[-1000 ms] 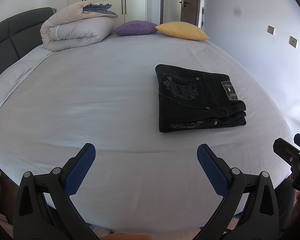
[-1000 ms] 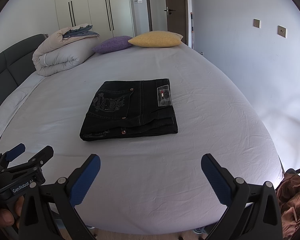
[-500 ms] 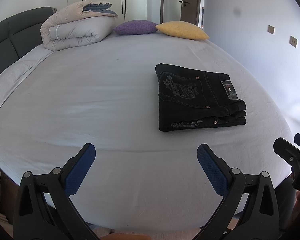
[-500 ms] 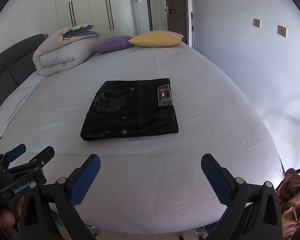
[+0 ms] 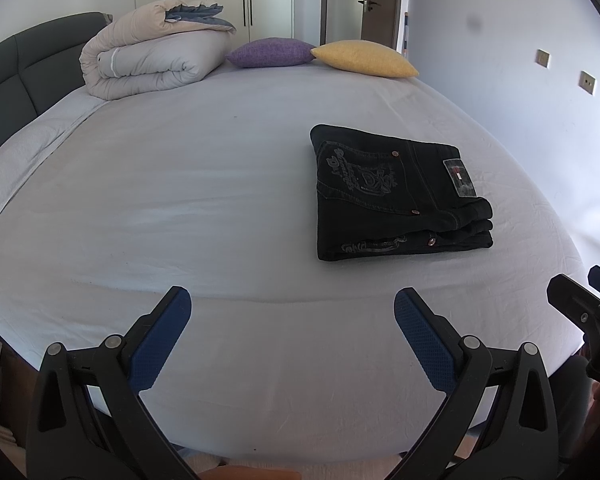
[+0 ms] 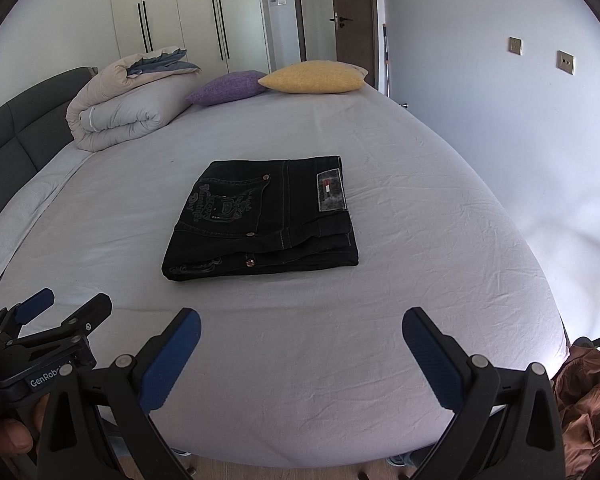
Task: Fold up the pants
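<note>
Right wrist view takes in the whole bed (image 6: 380, 140), its pale sheet bare but for a few things. Biggest is one rolled duvet (image 6: 128, 108) by the dark headboard (image 6: 16, 136); next to it lie two cushions, a purple one (image 6: 228, 87) and a yellow one (image 6: 316, 77). One pair of black pants (image 6: 260, 216) sits folded into a neat block mid-mattress, a small patch label on top, its writing too small to read. The right gripper (image 6: 300, 354) hangs released, well short of them. The left gripper (image 5: 292, 334) is likewise spread wide, holding nothing; its body reads "GenRobo".
</note>
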`<act>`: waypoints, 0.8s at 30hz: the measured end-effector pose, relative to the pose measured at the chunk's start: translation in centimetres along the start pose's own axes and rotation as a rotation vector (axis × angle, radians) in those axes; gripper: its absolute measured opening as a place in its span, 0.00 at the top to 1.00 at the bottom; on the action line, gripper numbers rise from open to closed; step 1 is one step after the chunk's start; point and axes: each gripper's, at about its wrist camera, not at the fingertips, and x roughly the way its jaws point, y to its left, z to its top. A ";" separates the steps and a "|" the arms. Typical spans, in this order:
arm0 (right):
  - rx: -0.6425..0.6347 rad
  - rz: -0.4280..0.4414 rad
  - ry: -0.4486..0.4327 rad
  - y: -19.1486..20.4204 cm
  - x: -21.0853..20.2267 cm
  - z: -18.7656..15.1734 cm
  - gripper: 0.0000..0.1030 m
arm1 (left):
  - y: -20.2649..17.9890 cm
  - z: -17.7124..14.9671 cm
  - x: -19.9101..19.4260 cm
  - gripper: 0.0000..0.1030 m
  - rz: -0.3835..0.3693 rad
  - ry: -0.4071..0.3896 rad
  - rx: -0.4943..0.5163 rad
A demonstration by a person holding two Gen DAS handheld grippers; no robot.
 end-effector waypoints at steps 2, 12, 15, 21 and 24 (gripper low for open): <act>0.000 0.000 0.000 0.0 0.0 0.0 0.00 | 0.0 -0.1 0.0 0.00 -0.001 0.001 0.001; 0.002 0.004 0.004 0.3 0.0 -0.3 0.00 | 0.2 -0.1 0.0 0.00 -0.002 0.007 0.002; 0.002 0.004 0.004 0.3 0.0 -0.3 0.00 | 0.2 -0.1 0.0 0.00 -0.003 0.008 0.003; 0.003 0.003 0.004 0.3 0.0 -0.3 0.00 | 0.3 -0.2 0.0 0.00 -0.001 0.011 0.006; 0.002 0.004 0.004 0.2 0.0 -0.3 0.00 | 0.3 -0.2 0.0 0.00 -0.002 0.011 0.006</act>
